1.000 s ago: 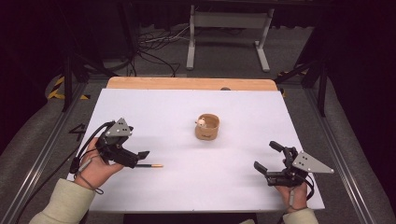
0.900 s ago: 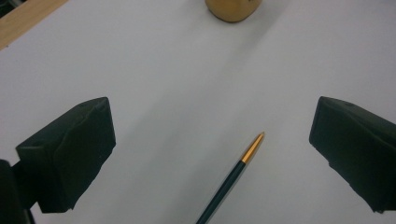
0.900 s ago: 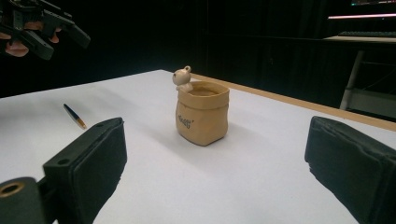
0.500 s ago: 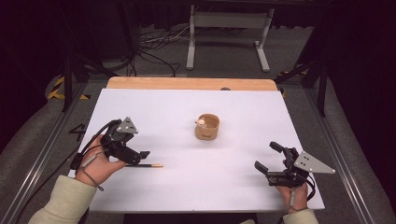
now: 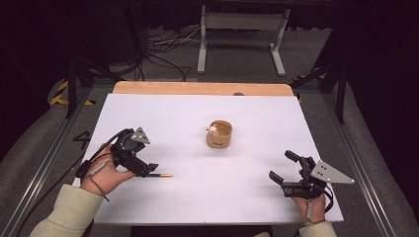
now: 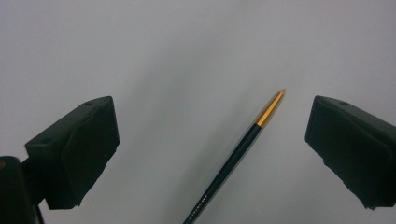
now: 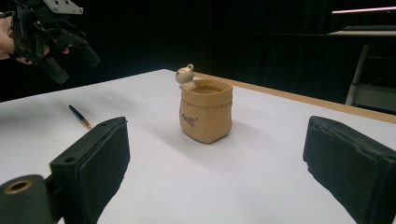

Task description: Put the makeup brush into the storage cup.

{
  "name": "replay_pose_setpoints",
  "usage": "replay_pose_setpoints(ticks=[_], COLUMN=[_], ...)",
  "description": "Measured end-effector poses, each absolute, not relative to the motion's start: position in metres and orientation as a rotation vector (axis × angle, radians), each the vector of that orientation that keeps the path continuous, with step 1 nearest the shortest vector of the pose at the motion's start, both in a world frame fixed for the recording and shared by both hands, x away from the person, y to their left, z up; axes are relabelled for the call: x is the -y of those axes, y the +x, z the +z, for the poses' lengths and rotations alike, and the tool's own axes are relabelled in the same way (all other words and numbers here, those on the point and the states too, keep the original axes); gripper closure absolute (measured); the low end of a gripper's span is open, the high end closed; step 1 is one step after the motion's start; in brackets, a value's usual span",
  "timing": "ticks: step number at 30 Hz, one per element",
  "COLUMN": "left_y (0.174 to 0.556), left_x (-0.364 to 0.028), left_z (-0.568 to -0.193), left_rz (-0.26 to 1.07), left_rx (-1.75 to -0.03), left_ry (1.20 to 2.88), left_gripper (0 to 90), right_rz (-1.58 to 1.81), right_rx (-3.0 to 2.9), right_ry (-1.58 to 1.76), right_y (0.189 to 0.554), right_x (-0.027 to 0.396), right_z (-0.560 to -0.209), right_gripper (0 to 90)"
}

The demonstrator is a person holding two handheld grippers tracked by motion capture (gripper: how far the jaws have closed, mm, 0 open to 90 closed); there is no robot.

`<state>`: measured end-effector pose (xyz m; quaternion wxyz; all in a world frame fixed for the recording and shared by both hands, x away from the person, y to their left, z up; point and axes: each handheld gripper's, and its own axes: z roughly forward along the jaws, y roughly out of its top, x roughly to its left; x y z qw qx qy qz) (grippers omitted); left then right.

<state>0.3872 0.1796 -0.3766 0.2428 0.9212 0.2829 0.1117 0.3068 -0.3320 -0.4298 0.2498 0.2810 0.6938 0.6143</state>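
A person's left gripper (image 5: pixel 143 168) hangs over a dark pencil (image 5: pixel 159 175) on a white table (image 5: pixel 163 118), its jaws spread wide with nothing between them but bare tabletop and the pencil lying flat below. In the left gripper view the pencil (image 6: pixel 233 161) runs up from the bottom edge on a slant, its gold tip pointing toward the right-hand jaw but apart from both pads. From above, only the gold end of the pencil pokes out from under the gripper, pointing toward the middle of the table.

A tan pot (image 5: pixel 219 135), shaped like a small sack with a pale figure on its rim, stands upright near the table's centre, well apart from the pencil, farther from the person and to the pencil's right. In the right gripper view the pot (image 7: pixel 206 112) sits between the two jaws but far beyond them, with the pencil (image 7: pixel 80 116) to its left and the left gripper (image 7: pixel 70 53) raised above that.

The right gripper (image 5: pixel 286 170) rests low near the table's near right corner, well clear of the pot, jaws wide and empty, held by a hand (image 5: pixel 311 207) at the table's edge.
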Motion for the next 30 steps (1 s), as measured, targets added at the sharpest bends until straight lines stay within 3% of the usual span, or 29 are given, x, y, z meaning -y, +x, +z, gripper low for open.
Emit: replay_pose_setpoints(ticks=[30], left_y=[0.393], left_x=[-0.172], left_z=[-0.416], left_rz=[0.160], left_rx=[-0.755], left_ry=[2.686], left_gripper=[10.1], right_rz=[1.671], right_rx=[-1.914], right_ry=[0.768], right_y=[0.308], right_x=[0.331], right_z=[-0.432], right_gripper=[7.6])
